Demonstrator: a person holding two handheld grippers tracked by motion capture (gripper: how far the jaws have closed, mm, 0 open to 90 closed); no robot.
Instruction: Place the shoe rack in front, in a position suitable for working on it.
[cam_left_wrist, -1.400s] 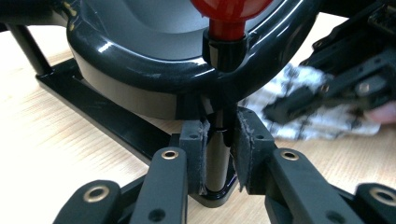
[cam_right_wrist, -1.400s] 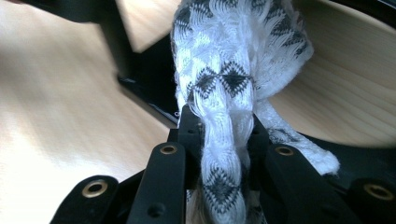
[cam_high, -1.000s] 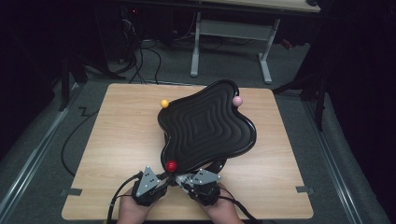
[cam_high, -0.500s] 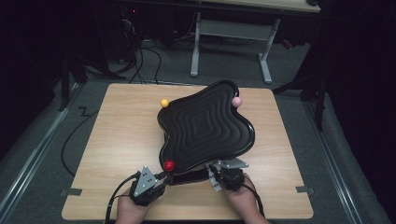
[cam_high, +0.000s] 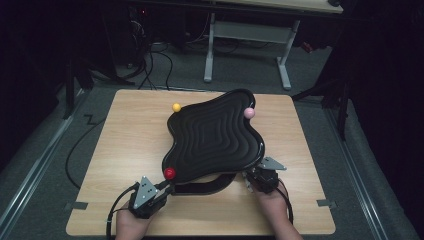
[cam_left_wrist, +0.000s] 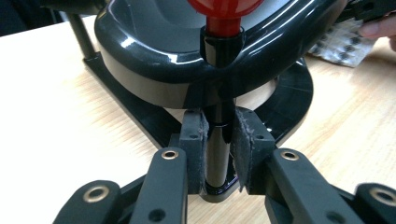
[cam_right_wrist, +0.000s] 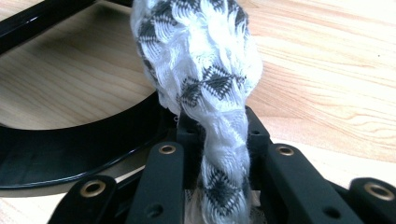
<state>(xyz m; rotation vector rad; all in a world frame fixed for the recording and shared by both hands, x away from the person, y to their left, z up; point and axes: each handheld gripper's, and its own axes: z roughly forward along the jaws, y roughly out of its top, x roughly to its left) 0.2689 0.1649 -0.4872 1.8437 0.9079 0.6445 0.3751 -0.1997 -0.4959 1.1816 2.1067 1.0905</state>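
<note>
The black wavy tray (cam_high: 212, 137) stands on posts above its base (cam_high: 210, 187) at mid-table; the left gripper (cam_left_wrist: 217, 144) pinches the red-knobbed post (cam_left_wrist: 219, 135) at its near corner; the right gripper (cam_right_wrist: 219, 140) clamps a white-and-black cloth (cam_right_wrist: 205, 70) beside the base; wiping looks in hand; next the cloth must reach the tray, which holds nothing

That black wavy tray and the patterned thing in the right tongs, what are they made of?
The tray looks like glossy moulded plastic: bright reflections run along its rim and ridges. It could also be lacquered. The cloth in the right tongs is plainly woven fabric, white with a black pattern; loose threads show. The table looks like pale wood-grain laminate.
</note>
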